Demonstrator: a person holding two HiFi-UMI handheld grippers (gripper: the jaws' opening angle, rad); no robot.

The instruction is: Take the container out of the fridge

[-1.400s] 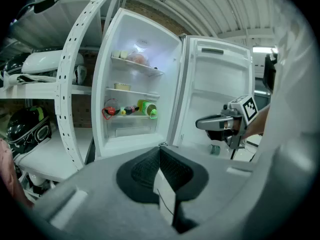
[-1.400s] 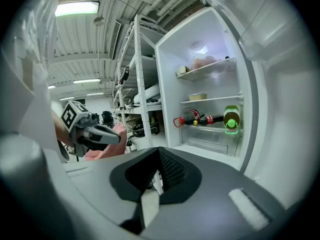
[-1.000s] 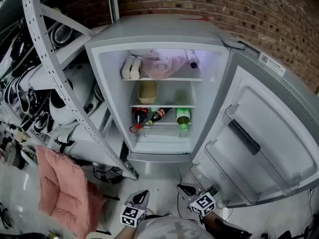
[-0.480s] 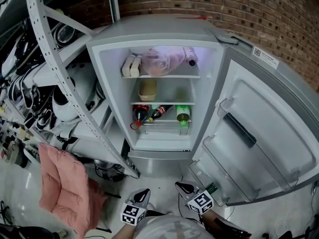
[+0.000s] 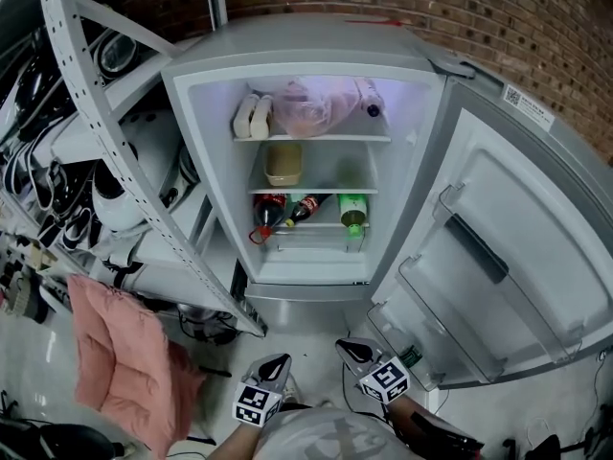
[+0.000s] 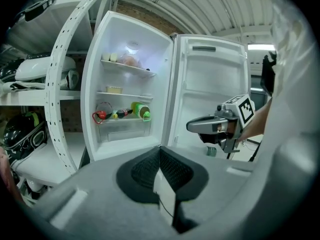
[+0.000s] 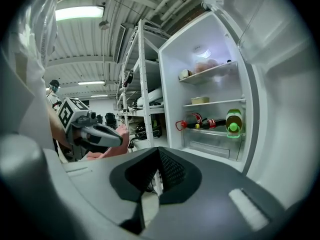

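While left claw (image 5: 276, 362) and right claw (image 5: 347, 346) sit closed and empty, the beige container (image 5: 283, 164) looks rigid, light: grasp its rim.

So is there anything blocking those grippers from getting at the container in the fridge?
Nothing visible does. The door of the fridge is swung wide open, and the container sits alone on the middle shelf with nothing in front of it. The left gripper and right gripper are in front of the fridge, both shut and empty.
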